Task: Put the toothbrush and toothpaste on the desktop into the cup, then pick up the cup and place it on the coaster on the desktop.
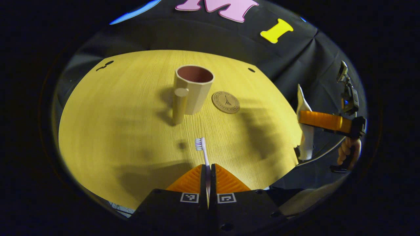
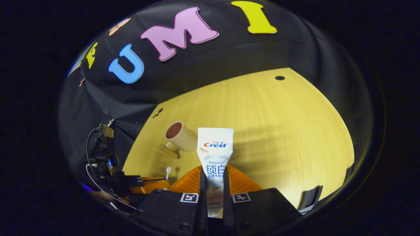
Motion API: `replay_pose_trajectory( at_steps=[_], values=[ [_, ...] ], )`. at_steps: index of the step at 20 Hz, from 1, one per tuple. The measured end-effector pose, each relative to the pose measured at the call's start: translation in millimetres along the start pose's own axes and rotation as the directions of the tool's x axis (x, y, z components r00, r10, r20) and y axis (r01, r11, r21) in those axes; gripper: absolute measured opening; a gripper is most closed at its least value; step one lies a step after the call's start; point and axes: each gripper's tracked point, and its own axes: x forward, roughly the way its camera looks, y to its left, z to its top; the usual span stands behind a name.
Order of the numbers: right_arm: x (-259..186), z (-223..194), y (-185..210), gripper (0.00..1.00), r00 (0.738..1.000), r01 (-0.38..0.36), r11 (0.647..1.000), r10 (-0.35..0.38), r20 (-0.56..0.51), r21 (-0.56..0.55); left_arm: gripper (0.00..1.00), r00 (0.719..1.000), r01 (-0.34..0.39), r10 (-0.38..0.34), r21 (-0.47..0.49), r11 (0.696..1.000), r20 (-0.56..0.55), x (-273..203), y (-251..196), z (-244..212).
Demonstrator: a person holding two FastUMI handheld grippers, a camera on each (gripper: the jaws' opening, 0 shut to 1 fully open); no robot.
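left claw: left claw (image 1: 208, 170) closed tight on the handle of the white toothbrush with pale bristles (image 1: 203, 151), head pointing forward above the counter
right claw: right claw (image 2: 215, 183) clamped on the white plastic toothpaste tube (image 2: 215, 154), crimped flat end pointing away from the camera; in the left gripper view this claw (image 1: 306, 126) is at the counter's right edge, a hand (image 1: 348, 149) on its grip
cup: beige cup with reddish inside and side handle (image 1: 192, 91), upright mid-counter, nothing visible in it
coaster: round brown coaster with embossed emblem (image 1: 225, 102), flat, just right of the cup, bare
counter: light wood-grain counter (image 1: 115, 131)
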Motion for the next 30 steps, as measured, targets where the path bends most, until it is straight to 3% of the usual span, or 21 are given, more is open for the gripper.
replay_pose_trajectory(
  at_steps=[7,11,15,19,30],
  values=[
    [49.6,74.0,102.8,0.22,0.967,-0.149,0.985,0.164,0.197,-0.091,0.06,0.987,0.004,-0.012,0.051,0.999,0.159,-85.8,25.7,37.4],
    [97.5,99.1,136.9,0.22,0.949,-0.173,0.977,0.199,0.244,-0.124,0.06,0.974,-0.002,-0.005,0.033,0.999,0.228,-123.7,40.0,50.4],
    [143.3,107.8,142.7,0.22,0.947,-0.15,0.978,0.183,0.265,-0.142,0.06,0.968,-0.039,0.039,-0.004,0.999,0.248,-144.5,62.3,45.5],
    [175.5,95.5,132.6,0.22,0.961,-0.089,0.977,0.135,0.24,-0.193,0.06,0.968,-0.063,0.073,-0.049,0.997,0.241,-151.4,87.3,37.6],
    [197.2,66.2,123.1,0.26,0.983,-0.022,0.977,0.06,0.175,-0.213,0.06,0.971,-0.063,0.08,-0.082,0.995,0.227,-144.1,105.9,38.9]
  ],
)
